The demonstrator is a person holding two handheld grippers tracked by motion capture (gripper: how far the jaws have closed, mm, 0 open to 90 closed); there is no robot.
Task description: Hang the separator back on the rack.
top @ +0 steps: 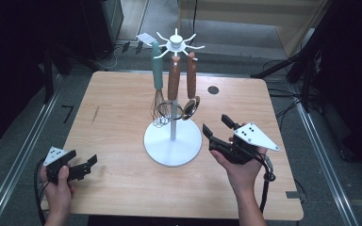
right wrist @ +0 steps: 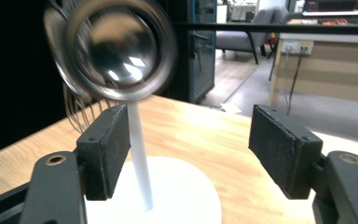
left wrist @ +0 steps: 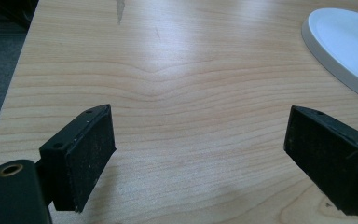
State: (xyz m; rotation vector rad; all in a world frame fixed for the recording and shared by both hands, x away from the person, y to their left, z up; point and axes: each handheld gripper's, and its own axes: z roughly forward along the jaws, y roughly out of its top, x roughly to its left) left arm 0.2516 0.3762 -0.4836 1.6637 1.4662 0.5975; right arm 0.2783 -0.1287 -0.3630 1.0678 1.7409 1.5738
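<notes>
The right gripper has its jaws wide apart with nothing between the pads, just to the side of the white utensil stand with a round base, thin post and spoked top. The wood-handled steel ladle hangs from a spoke, its bowl above and slightly ahead of the right gripper's inner jaw and blurred in the right gripper view, so it is probably swinging. The step appears to be letting go of the hung ladle and backing off cleanly. To do it well, keep the jaws wide and draw them straight back, away from the post, so neither pad clips the bowl, the neighbouring wood-handled strainer or the teal-handled wire whisk. The left gripper rests with its jaws apart and empty over the pale wooden table, the stand's base off beyond its right jaw; it should stay put.
</notes>
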